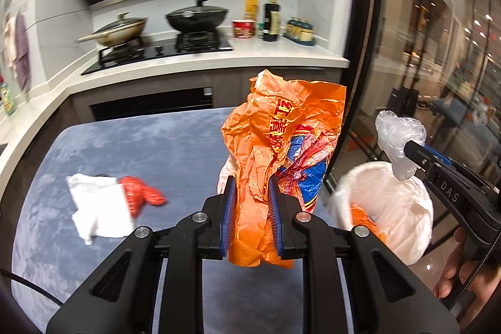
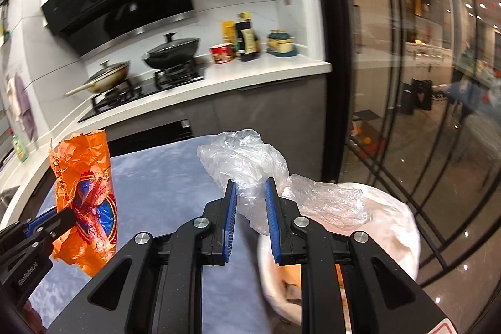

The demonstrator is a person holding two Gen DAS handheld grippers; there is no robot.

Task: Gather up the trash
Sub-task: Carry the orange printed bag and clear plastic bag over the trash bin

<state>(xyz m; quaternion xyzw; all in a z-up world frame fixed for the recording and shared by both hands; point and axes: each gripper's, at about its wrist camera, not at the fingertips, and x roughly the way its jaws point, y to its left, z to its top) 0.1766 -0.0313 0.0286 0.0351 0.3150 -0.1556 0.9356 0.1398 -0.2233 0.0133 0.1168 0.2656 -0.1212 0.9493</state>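
From the left wrist camera, the left gripper (image 1: 250, 193) is clamped on a crumpled orange wrapper (image 1: 266, 152), its blue pads pressed against the wrapper's lower part while the rest stands up above the fingers, showing yellow lettering and a blue and red print. The wrapper is held in the air above the grey-blue table (image 1: 156, 146). On that table, off to the left, a white tissue (image 1: 97, 212) lies touching a red scrap (image 1: 141, 196). To the right, beyond the table's edge, sits a bin lined with a white bag (image 1: 397, 208), with something orange inside it. Above the bin the right gripper (image 1: 407, 152) comes in from the right, pinching a clear plastic bag (image 1: 397, 136). At the back, a black wok (image 1: 197, 16) and a lidded pan (image 1: 122, 28) rest on the stove. From the right wrist camera, the right gripper (image 2: 250, 193) is closed around the clear plastic bag (image 2: 244, 161), which bulges above the fingers and trails to the right over the white bag (image 2: 397, 227) of the bin. That bin stands just beside the table (image 2: 156, 177), by the glass door. On the left, the left gripper (image 2: 67, 216) holds the orange wrapper (image 2: 84, 187) upright over the table's left part.
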